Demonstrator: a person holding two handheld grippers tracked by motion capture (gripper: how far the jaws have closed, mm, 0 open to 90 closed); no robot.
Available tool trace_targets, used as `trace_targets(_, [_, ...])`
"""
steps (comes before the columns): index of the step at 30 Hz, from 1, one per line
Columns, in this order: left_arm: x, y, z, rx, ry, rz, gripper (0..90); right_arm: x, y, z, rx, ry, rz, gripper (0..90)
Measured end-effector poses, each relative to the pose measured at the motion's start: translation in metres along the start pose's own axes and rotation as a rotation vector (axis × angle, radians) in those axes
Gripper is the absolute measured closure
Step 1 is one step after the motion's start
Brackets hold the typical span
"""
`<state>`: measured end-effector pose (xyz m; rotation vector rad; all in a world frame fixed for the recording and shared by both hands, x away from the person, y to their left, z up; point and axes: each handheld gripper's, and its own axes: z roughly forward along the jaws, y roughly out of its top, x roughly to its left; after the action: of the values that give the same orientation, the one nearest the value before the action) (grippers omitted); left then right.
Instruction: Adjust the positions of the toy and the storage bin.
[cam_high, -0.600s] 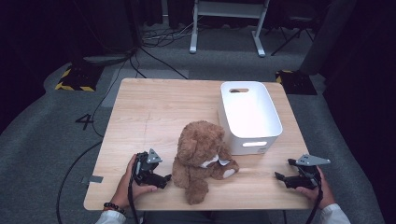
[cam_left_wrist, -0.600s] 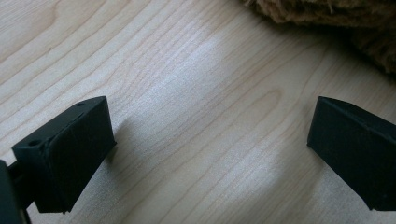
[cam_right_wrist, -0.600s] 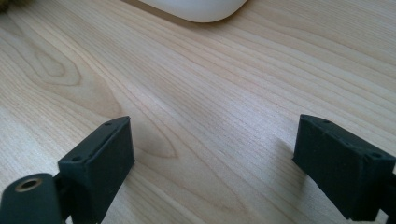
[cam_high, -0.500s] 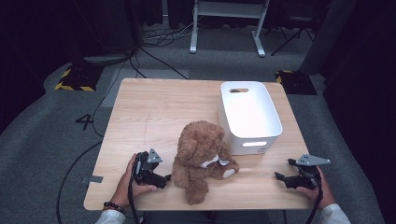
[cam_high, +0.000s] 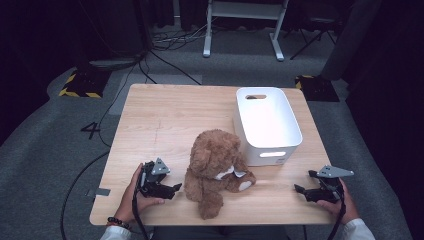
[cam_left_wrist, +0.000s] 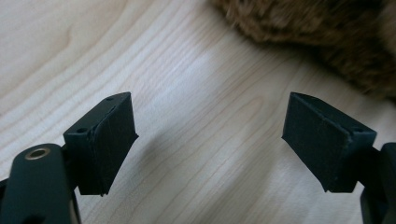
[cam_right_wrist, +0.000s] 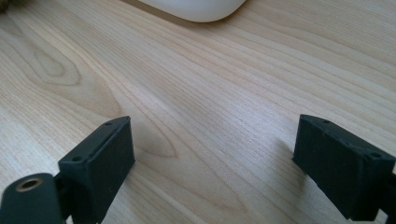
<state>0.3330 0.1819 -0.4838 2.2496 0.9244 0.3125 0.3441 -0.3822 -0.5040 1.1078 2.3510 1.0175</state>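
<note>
A brown teddy bear (cam_high: 216, 167) sits near the front middle of the wooden table (cam_high: 170, 120), leaning against a white plastic bin (cam_high: 266, 122). My left gripper (cam_high: 176, 189) rests on the table just left of the bear, open, pointing at it; its brown fur (cam_left_wrist: 327, 42) fills the top right of the left gripper view, beyond the empty jaws (cam_left_wrist: 210, 144). My right gripper (cam_high: 301, 189) lies near the table's front right corner, open, pointing left toward the bear. Bare wood lies between its jaws (cam_right_wrist: 212, 163), and the bin's rounded lower edge (cam_right_wrist: 196, 9) shows ahead.
The bin stands empty at the right rear half of the table. Black cables (cam_high: 165, 45) trail over the grey floor behind the table, with a white stand's legs (cam_high: 242, 30) farther back. Hazard-striped blocks (cam_high: 77, 85) sit on the floor at left.
</note>
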Motion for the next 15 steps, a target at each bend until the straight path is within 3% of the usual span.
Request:
trace_targets(5, [-0.003,0.006,-0.016,-0.088,-0.009,-0.010,16.0,0.000,0.000,0.000,0.000,0.000,0.000,12.0])
trace_targets(9, [-0.007,0.012,-0.023,-0.122,-0.029,-0.010,15.8,0.000,0.000,0.000,0.000,0.000,-0.001,12.0])
trace_targets(15, [-0.013,0.016,-0.025,-0.113,-0.028,0.008,15.8,0.000,0.000,0.000,0.000,0.000,-0.001,12.0])
